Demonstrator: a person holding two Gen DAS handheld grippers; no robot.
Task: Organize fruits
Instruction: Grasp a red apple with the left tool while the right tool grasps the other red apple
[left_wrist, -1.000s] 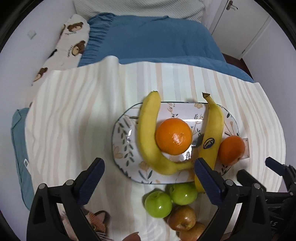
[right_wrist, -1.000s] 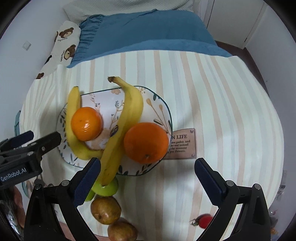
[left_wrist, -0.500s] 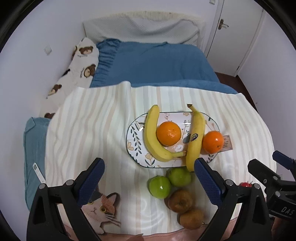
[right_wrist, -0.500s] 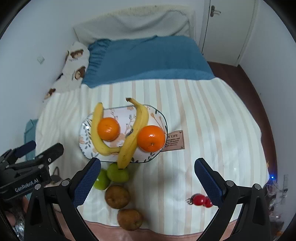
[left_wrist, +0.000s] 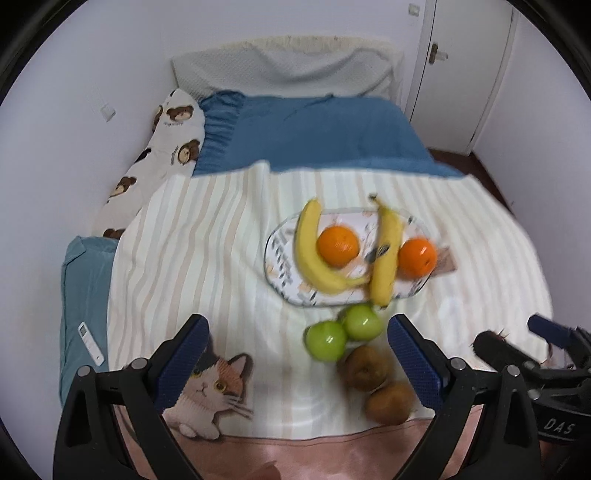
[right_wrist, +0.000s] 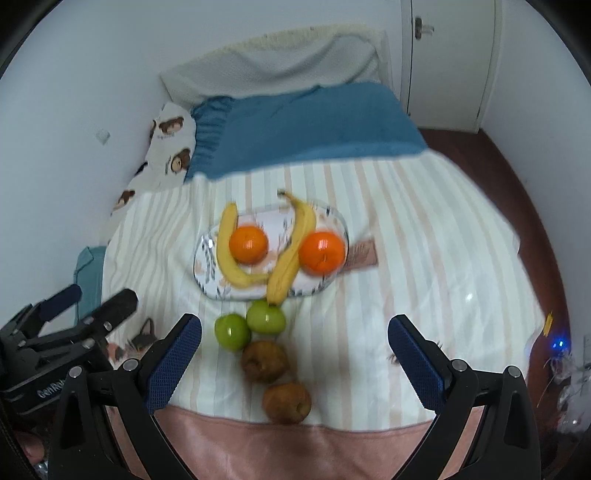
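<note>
An oval patterned plate (left_wrist: 280, 254) (right_wrist: 205, 258) lies on the striped bedspread and carries two bananas (left_wrist: 310, 251) (right_wrist: 295, 243) and two oranges (left_wrist: 338, 245) (right_wrist: 321, 252). Just in front of the plate sit two green apples (left_wrist: 327, 339) (right_wrist: 232, 331) and, nearer the bed's edge, two brown fruits (left_wrist: 365, 367) (right_wrist: 265, 361). My left gripper (left_wrist: 297, 347) is open and empty, held back above the bed's near edge. My right gripper (right_wrist: 295, 343) is likewise open and empty, well short of the fruit.
A blue blanket (left_wrist: 314, 136) and a bear-print pillow (left_wrist: 162, 147) lie at the head of the bed. A white remote (left_wrist: 90, 343) rests on a teal cushion at the left. A cat print (left_wrist: 210, 387) marks the spread's near corner. A white door (right_wrist: 447, 62) stands behind.
Both grippers have drawn back and up from the plate, so the whole bed now shows and the fruit looks smaller. Fruit has not moved; both grippers stay open.
</note>
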